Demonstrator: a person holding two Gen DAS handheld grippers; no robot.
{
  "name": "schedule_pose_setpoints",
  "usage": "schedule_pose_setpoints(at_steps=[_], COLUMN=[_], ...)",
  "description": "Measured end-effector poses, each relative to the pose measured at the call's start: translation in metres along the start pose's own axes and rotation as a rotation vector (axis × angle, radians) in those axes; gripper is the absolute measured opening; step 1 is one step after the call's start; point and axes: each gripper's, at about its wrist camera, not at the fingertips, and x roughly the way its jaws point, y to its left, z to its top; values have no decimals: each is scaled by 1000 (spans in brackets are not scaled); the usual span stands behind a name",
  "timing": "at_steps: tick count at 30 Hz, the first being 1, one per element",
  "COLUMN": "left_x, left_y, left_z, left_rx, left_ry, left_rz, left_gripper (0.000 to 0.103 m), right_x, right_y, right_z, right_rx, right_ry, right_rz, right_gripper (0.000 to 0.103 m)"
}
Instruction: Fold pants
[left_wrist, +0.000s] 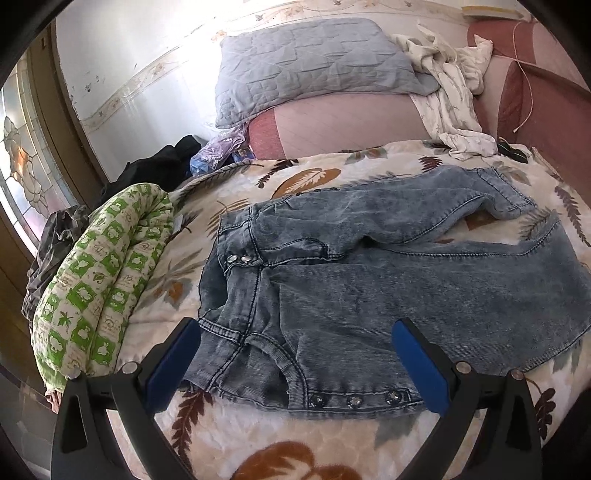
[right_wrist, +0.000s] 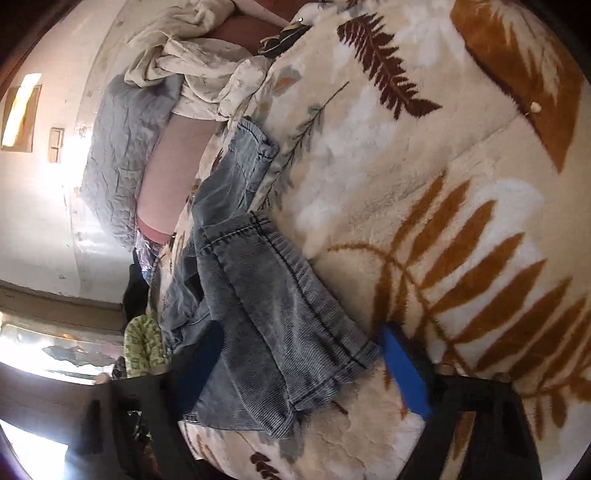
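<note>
Faded blue denim pants (left_wrist: 369, 280) on a cream blanket (left_wrist: 229, 435) (brown and orange leaf print); blue-padded tongs (left_wrist: 295, 354).

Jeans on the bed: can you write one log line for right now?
jeans: spread on leaf blanket | left gripper: open at waistband | right gripper: open around leg hem

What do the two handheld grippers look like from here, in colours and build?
The left gripper has two black plastic arms with triangular cutouts, each carrying a round silver fastener, and a flat blue pad lines each finger's inner face. The right gripper shows the same black frame and blue pads, one pad in shadow. No cables, markings or sleeves show in either view.
</note>
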Motion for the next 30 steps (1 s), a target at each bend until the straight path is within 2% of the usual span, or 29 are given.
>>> schedule_pose_setpoints(at_steps=[1,2,6,10,13,15,17,18,19,20,21,23,26,30], left_x=[0,1,0,-1,0,5,12,15,17,19,23,33,54,98], left_y=[2,3,10,13,17,19,24,28,35,43,55,77,116,165], left_z=[0,0,0,0,-1,0,3,5,8,11,17,29,55,89], left_rx=[-4,-8,-26,-27,-32,-39,-45,-49,-55,-60,-69,-92,-123,-135], left_ry=[2,4,5,2,-1,13,38,52,55,52,54,59,49,80], left_rz=[2,2,3,7,15,16,4,0,3,12,24,53,132,217], left_gripper=[103,103,103,103,103,103,103,103,103,103,103,103,103,103], right_x=[4,8,8,-29,-66,-68,-60,-58,-62,-67,-78,-84,-64,-10], right_y=[1,2,19,38,51,50,38,31,27,25,26,40,83,137], right_z=[0,-2,-8,-8,-12,-11,-5,0,3,6,12,24,54,85], right_rx=[-2,-3,-101,-184,-239,-263,-246,-207,-171,-152,-132,-151,-230,-378], right_ry=[32,65,47,-111,-231,-231,-174,-160,-163,-180,-238,-280,-230,-183], right_rz=[25,36,-49,-105,-146,-206,-316,-389,-395,-378,-371,-407,-359,-399], right_gripper=[33,26,21,19,19,25,52,58,61,61,61,62,63,64])
